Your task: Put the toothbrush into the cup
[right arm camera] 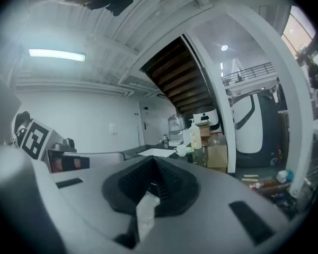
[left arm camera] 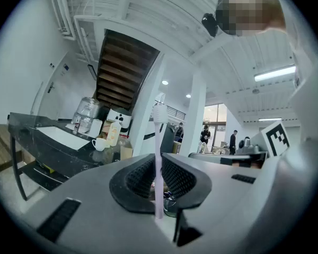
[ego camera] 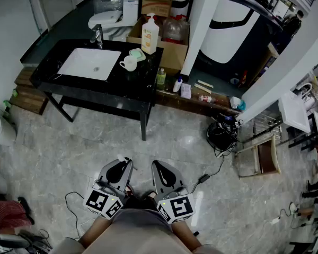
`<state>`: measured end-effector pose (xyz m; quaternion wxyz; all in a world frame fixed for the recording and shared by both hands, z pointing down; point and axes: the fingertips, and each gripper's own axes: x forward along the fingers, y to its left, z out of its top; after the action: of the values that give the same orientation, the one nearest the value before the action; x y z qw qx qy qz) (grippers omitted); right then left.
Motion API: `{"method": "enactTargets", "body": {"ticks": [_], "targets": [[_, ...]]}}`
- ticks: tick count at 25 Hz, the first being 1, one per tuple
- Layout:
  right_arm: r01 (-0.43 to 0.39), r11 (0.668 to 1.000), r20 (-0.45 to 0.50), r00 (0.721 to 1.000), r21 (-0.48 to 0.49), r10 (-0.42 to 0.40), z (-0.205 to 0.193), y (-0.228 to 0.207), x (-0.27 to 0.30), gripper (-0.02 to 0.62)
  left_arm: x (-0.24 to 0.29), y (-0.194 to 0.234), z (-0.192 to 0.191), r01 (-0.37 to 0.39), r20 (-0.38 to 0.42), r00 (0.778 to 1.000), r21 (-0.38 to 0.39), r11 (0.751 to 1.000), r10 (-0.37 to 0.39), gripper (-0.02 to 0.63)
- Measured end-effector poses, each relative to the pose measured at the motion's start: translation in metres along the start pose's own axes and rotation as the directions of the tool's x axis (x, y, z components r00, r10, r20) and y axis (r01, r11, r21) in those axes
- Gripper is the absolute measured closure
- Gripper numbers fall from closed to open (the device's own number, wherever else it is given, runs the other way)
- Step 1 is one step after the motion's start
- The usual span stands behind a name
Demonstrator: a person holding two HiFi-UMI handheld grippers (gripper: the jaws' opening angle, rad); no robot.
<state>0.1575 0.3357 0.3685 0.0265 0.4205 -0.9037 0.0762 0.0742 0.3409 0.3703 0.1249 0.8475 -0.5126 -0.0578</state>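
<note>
A white cup stands on the black counter, just right of the sink basin, far ahead of both grippers. It also shows in the left gripper view as a small cup and in the right gripper view as a distant cup. My left gripper is held low near my body, shut on a pale toothbrush that stands upright between the jaws, bristle head on top. My right gripper sits beside it, jaws shut with nothing between them.
On the counter are a white basin, a faucet, a pump bottle and a green soap dish. Cardboard boxes and a white pillar stand behind. Cables and a black bag lie on the floor at right.
</note>
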Motion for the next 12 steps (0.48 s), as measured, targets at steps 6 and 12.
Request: {"method": "enactTargets", "body": {"ticks": [6,12], "targets": [[-0.009,1.0,0.008,1.0,-0.002,0.009,0.01,0.024,0.021,0.59,-0.01,0.025,0.018,0.013,0.012,1.0,0.005,1.0,-0.013,0.561],[-0.023,1.0,-0.014,1.0,-0.016,0.023,0.008,0.032,0.042,0.589,-0.007,0.042,0.024,0.024,0.038,0.999,-0.02,0.999,-0.024,0.561]]}}
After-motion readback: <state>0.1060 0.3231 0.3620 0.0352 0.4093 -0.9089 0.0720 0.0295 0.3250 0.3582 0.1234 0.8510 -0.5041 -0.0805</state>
